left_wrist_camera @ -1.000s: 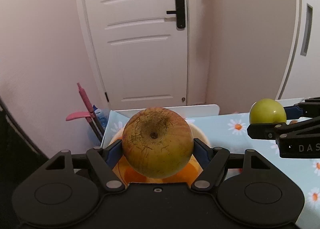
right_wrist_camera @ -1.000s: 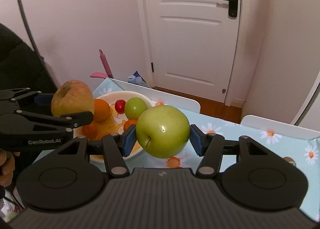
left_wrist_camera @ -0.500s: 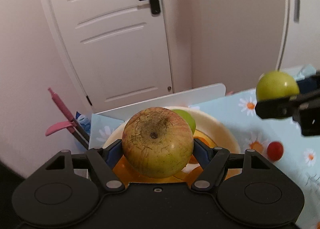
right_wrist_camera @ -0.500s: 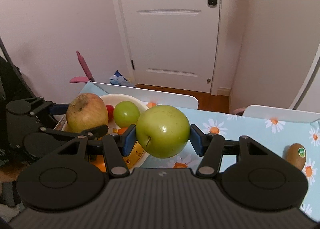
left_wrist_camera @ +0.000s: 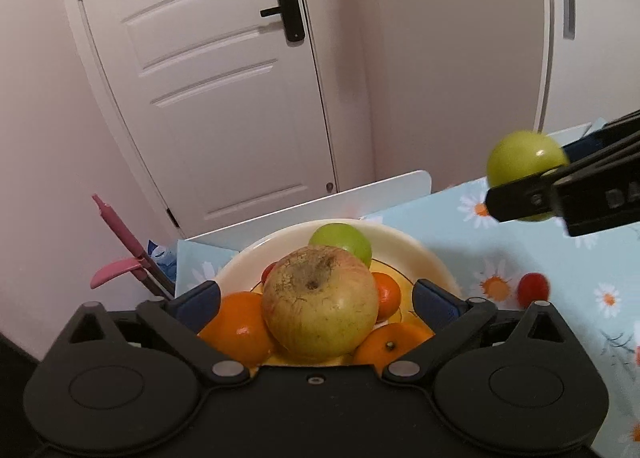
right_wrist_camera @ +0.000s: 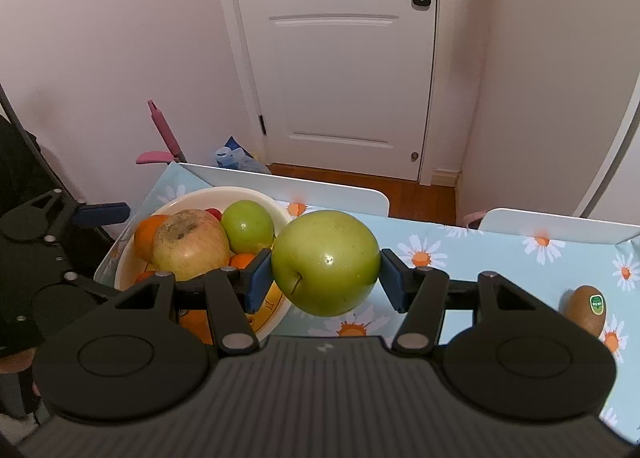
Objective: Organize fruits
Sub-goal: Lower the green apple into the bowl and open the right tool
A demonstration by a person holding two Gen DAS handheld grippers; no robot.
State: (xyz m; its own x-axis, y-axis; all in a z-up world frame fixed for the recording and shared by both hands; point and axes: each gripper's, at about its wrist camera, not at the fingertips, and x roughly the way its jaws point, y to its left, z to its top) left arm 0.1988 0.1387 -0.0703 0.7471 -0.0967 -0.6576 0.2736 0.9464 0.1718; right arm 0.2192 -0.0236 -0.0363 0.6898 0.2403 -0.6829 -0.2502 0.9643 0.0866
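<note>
While the russet apple rests in the bowl between the spread fingers of the left gripper, the green apple is clamped in the right gripper, right of the bowl rim, above the table.

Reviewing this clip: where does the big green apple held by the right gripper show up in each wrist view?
Left wrist: the big green apple sits at the far right edge, pinched in the right gripper.
Right wrist: same apple at picture centre, between the blue pads.
Shared landmark: the cream bowl of fruit.
</note>
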